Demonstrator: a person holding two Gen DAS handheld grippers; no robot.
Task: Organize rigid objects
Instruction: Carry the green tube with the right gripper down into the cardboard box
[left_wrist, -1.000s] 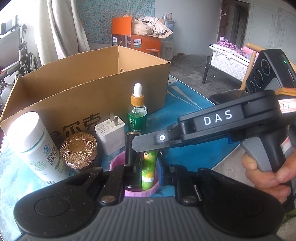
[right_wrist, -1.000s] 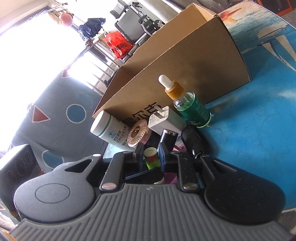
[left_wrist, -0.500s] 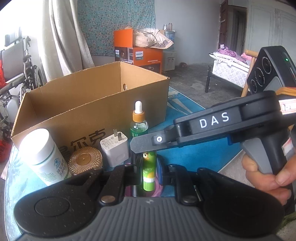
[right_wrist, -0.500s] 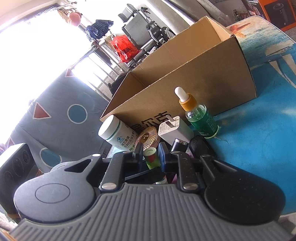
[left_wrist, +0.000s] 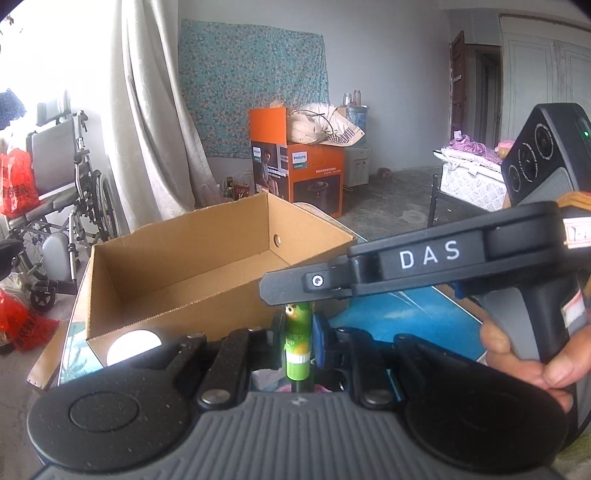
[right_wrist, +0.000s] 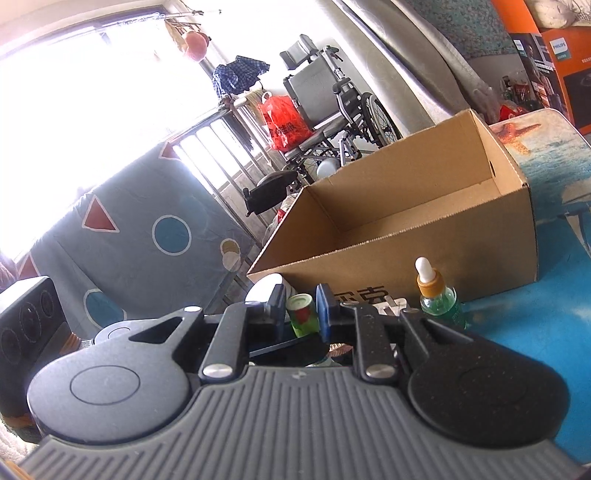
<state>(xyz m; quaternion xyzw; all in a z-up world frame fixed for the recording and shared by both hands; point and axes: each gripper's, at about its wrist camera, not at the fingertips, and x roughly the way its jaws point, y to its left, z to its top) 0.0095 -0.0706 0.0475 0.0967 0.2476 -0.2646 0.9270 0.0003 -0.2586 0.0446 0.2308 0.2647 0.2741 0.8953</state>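
You have lifted the small green cylindrical tube (left_wrist: 296, 341) above the open brown cardboard box (left_wrist: 207, 258) | left gripper (left_wrist: 296, 332) and right gripper (right_wrist: 303, 314) both clamp it

A wheelchair (left_wrist: 61, 206) stands beside a pale curtain (left_wrist: 147, 122)
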